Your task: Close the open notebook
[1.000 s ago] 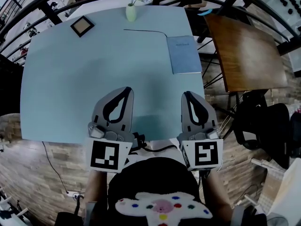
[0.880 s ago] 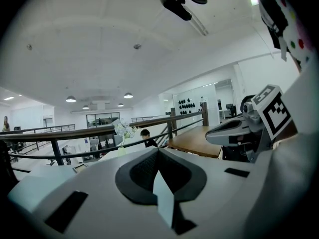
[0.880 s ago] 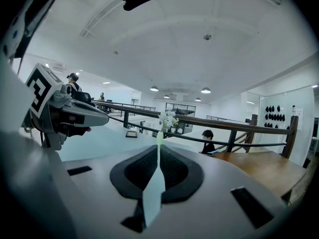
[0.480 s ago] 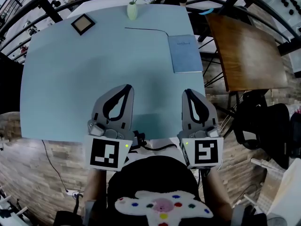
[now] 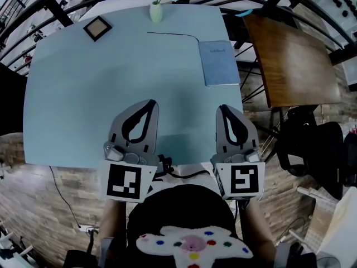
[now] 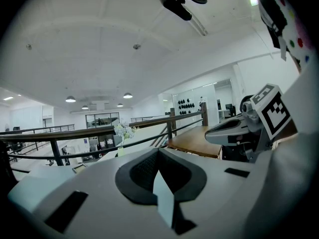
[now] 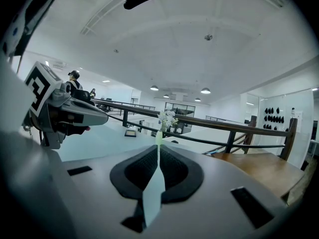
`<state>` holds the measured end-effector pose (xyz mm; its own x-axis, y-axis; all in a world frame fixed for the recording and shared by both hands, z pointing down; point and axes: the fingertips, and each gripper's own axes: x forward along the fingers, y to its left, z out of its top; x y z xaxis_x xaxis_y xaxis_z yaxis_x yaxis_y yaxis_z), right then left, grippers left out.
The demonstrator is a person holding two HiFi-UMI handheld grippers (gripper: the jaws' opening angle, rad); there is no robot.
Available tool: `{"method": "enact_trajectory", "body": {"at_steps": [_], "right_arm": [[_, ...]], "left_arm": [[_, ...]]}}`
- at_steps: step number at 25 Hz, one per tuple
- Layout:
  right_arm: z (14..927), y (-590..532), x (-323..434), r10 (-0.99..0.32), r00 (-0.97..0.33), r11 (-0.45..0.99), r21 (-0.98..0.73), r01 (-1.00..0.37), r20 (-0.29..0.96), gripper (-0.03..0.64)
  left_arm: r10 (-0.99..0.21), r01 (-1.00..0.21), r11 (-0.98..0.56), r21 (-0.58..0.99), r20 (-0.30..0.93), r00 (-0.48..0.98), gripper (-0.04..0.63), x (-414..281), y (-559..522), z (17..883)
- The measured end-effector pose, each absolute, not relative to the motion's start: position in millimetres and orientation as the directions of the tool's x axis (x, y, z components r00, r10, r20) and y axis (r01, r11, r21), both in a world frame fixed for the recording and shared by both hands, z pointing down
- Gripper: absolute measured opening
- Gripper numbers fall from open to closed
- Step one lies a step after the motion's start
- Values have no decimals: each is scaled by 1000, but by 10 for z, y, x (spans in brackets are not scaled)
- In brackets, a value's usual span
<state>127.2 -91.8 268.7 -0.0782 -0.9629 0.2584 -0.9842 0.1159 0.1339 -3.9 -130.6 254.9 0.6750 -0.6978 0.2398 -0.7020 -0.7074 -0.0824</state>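
A pale blue notebook [image 5: 218, 63] lies closed and flat near the right edge of the light blue table [image 5: 83, 94]. In the head view it is well beyond my grippers. My left gripper [image 5: 152, 102] hovers over the table's near edge with its jaws together and nothing between them. My right gripper [image 5: 222, 108] sits beside it, also shut and empty, and points roughly toward the notebook. In the left gripper view the left gripper's [image 6: 158, 150] jaws meet at the tips. In the right gripper view the right gripper's [image 7: 159, 146] jaws leave only a thin slit.
A small vase of flowers [image 5: 155, 13] stands at the table's far edge, with a dark square frame [image 5: 97, 29] to its left. A thin black cable [image 5: 173, 35] runs toward the notebook. A brown wooden table [image 5: 293, 66] and a black chair [image 5: 312, 149] stand to the right. A railing runs behind.
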Motion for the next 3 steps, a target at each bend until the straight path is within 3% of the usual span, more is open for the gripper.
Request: {"method": "enact_trajectory", "body": {"at_steps": [3], "right_arm": [[2725,-914,1304,-959,-78,123,152,-981,273,41]], "left_arm": [[-699,-704,-706,-80,238,674,17,-31,-1320,2554]]}}
